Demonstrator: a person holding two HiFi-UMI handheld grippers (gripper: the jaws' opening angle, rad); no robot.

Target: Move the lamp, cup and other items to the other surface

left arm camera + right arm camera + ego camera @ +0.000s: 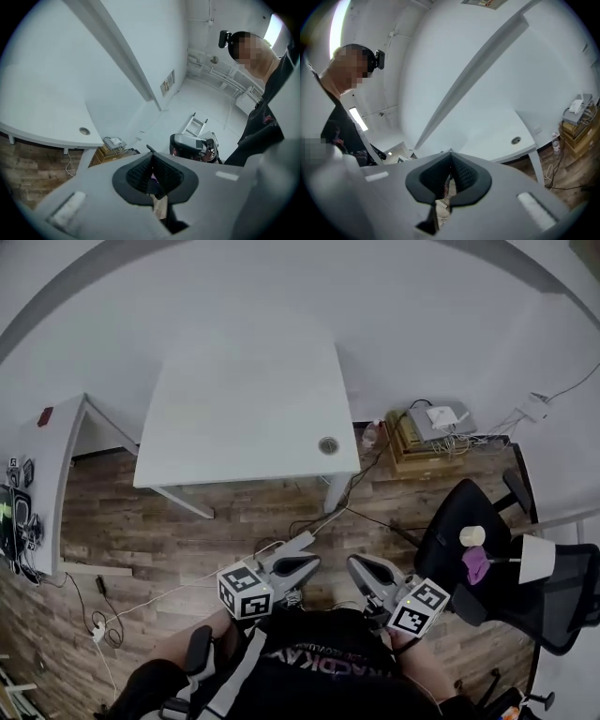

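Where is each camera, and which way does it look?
Head view: on the person's head, facing steeply down at a white rectangular table; left gripper, right gripper and dark top show.
Left gripper view: on that gripper, facing along its shut jaws towards the table; dark top shows.
Right gripper view: on that gripper, likewise; dark top shows.
Shared: all see the table.

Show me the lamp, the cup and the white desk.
lamp (536, 559), head view, on its white shade.
cup (472, 535), head view, on its pale side.
white desk (244, 399), head view, on the bare top.
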